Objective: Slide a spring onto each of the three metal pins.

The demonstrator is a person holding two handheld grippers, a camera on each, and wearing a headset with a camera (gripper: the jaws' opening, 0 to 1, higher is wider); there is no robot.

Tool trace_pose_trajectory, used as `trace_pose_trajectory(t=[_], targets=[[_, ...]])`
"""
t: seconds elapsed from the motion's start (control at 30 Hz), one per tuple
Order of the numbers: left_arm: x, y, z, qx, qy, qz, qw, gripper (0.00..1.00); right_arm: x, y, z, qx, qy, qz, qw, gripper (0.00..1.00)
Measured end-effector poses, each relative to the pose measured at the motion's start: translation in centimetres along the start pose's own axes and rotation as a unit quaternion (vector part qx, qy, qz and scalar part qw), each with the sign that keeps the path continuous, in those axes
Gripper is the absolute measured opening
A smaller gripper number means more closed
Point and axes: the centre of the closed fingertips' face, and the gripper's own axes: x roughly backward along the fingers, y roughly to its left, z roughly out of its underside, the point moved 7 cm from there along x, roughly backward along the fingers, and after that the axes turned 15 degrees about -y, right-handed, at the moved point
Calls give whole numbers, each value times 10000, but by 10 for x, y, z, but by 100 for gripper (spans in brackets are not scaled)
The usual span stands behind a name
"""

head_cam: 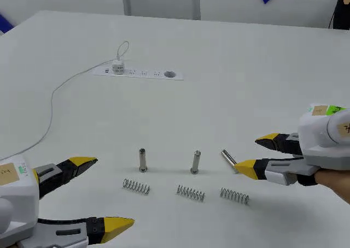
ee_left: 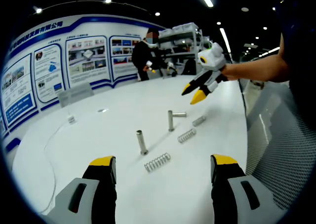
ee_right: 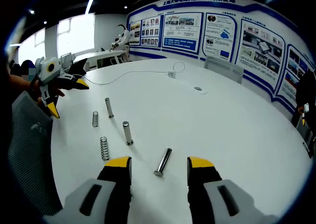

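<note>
Head above — gripper views opposed across pins (head_cam: pixel 195 161)

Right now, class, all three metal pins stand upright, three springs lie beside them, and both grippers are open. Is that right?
No: two pins stand upright, but the third pin lies on its side by the right gripper, as the right gripper view shows. The springs do lie loose, and the left gripper and the right are open.

Beyond the middle upright steel pin (head_cam: pixel 195 161) I have bare white tabletop (head_cam: pixel 246 84) as far as the white power strip (head_cam: pixel 138 72). Flanking that pin are a second upright pin (head_cam: pixel 143 159) and a toppled pin (head_cam: pixel 228 158); three wire springs (head_cam: pixel 191 193) lie before it.
</note>
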Motion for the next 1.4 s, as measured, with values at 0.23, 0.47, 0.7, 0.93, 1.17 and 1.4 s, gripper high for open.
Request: trace_pose_trajectory(t=[0.23,0.47,0.7,0.93,1.17,1.4], targets=[[-1,-1,1,17,29,22,10000,80,-14,-3,2,-31,245,23,9997,38],[-2,-2,1,27,18,41,10000,79,-30,-5,6,-91,463,99,9988,31],[-2,-2,2,29,41,46,10000,78,-42,-8,10,-149,667,283,9973,25],[-2,-1,3,56,36,42,10000,77,-54,-8,15,-271,863,333,9953,22],[-2,-1,4,70,37,37,10000,77,-62,-12,16,-410,1018,463,9929,18],[-1,0,5,84,46,41,9999,76,-68,-13,20,-606,1169,533,9899,14]])
